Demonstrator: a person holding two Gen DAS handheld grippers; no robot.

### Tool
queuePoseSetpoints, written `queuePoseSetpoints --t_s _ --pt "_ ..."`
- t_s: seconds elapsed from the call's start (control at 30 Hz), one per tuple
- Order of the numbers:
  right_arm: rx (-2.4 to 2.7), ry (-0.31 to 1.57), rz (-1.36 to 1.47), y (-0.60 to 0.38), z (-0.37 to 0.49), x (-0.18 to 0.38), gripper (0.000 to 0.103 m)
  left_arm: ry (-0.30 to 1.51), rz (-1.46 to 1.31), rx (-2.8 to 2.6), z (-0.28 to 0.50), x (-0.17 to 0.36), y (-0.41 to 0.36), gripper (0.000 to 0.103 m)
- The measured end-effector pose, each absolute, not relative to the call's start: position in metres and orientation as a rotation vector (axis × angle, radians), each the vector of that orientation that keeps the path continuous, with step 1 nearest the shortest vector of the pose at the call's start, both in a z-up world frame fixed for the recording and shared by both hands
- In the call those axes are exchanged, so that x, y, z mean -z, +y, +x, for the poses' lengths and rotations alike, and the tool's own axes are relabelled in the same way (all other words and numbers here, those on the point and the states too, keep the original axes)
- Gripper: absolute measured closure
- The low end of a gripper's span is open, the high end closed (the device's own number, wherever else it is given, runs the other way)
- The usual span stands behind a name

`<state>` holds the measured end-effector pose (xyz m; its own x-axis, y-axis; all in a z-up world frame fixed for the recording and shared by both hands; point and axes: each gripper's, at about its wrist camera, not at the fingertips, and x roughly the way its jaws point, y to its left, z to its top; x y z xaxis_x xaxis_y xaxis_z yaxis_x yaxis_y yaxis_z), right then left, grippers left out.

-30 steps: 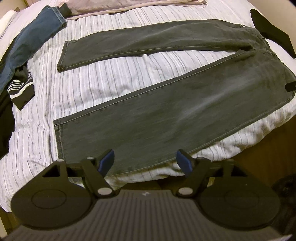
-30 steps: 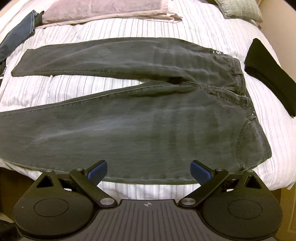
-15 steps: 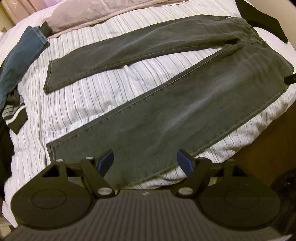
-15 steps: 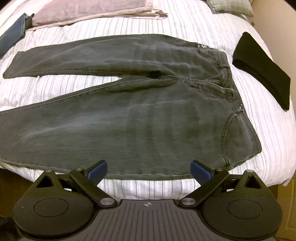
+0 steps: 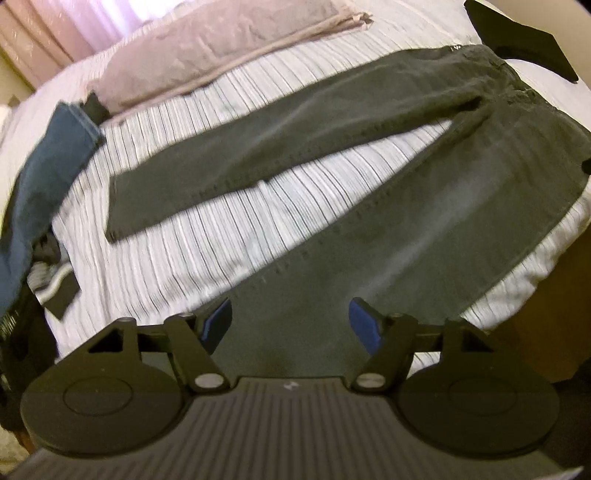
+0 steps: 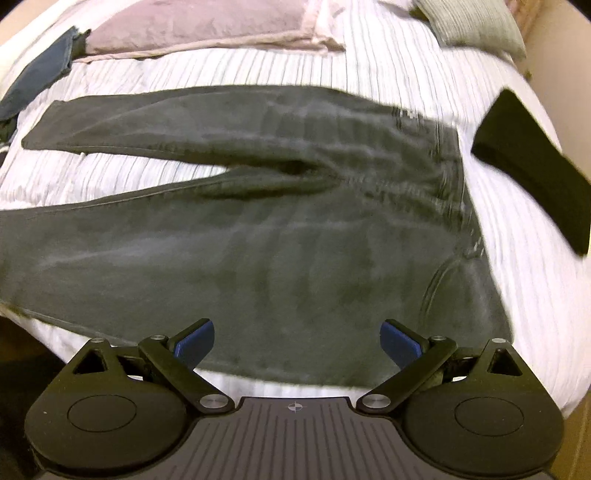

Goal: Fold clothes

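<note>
Lying at the far left edge of the striped bed cover [image 5: 207, 258], a pair of blue jeans [image 5: 48, 173] trails off the side with a small striped garment [image 5: 55, 286] beside it; both look set aside so the middle of the bed serves as a work surface. Just beyond them a pinkish pillow [image 5: 207, 55] sits at the far side.

Spread flat across the centre are the dark grey jeans [image 6: 295, 243], legs parted in a V, cuffs pointing left and waistband to the right. That flat layout suits folding: every edge is exposed and nothing is doubled over.

The left gripper [image 5: 290, 323] hangs over the lower part of the near leg, blue pads wide apart with cloth visible between them but not pinched. The right gripper [image 6: 297, 343] is likewise spread and holds nothing, poised above the near hem side of the thigh and seat area. Placed like this, one per end of the near leg, the two tools appear positioned to take the same edge together.

At the far right lies a folded black garment [image 6: 532, 177], apart from the jeans, and a grey checked cushion [image 6: 476, 26] sits beyond it.
</note>
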<state>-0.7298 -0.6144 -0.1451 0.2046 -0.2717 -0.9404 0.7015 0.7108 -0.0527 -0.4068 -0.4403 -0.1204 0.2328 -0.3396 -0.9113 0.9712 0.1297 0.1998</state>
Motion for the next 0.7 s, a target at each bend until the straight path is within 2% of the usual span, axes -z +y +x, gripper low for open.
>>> queuePoseSetpoints --t_s 0.33,0.53,0.7 --pt "0.688 1.169 0.341 -0.679 -0.701 0.136 0.004 0.683 1.067 1.208 -0.321 0.128 -0.545 0.037" --pt "0.64 1.22 0.244 -0.725 -0.656 0.144 0.004 0.628 1.182 1.31 -0.251 0.178 -0.621 0.048" --pt "0.597 1.266 0.192 -0.762 -0.618 0.166 0.004 0.572 1.347 1.387 -0.199 0.237 -0.668 0.048"
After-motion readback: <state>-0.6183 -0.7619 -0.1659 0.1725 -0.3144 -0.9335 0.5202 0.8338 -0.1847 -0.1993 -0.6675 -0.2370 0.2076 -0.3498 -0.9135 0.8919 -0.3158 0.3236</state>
